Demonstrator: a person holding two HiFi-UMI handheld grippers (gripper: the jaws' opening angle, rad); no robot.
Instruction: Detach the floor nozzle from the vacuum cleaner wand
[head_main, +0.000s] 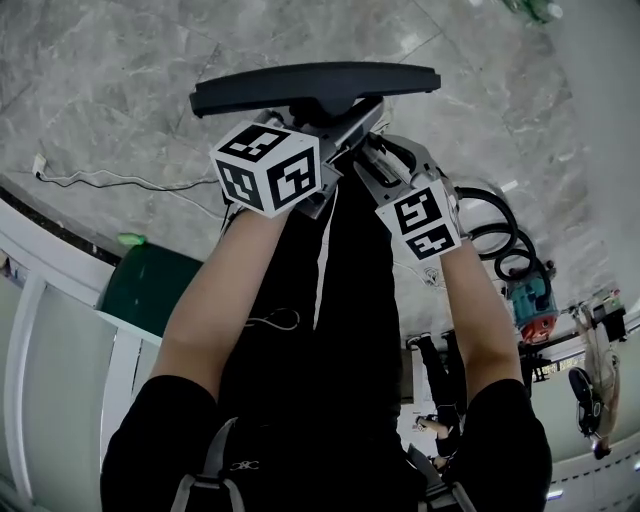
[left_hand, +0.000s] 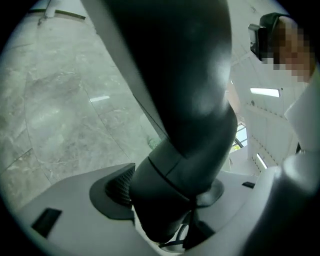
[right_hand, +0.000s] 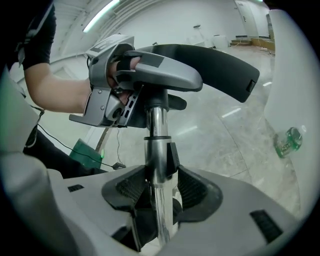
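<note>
The black floor nozzle (head_main: 315, 85) is lifted off the floor, on the end of the chrome wand (right_hand: 154, 125). My left gripper (head_main: 340, 125) reaches to the nozzle's dark neck (left_hand: 185, 165), which fills the space between its wide-open jaws; I cannot see a pad pressing on it. From the right gripper view, that left gripper (right_hand: 145, 85) straddles the joint just under the nozzle (right_hand: 210, 60). My right gripper (head_main: 385, 165) is lower on the wand, and its ribbed pads (right_hand: 131, 187) are closed against the tube from both sides.
A teal and red vacuum canister (head_main: 528, 305) with a coiled black hose (head_main: 500, 235) stands on the marble floor at right. A white cable (head_main: 110, 180) and a green box (head_main: 150, 285) lie at left by a white wall. A green bottle (right_hand: 288, 141) lies on the floor.
</note>
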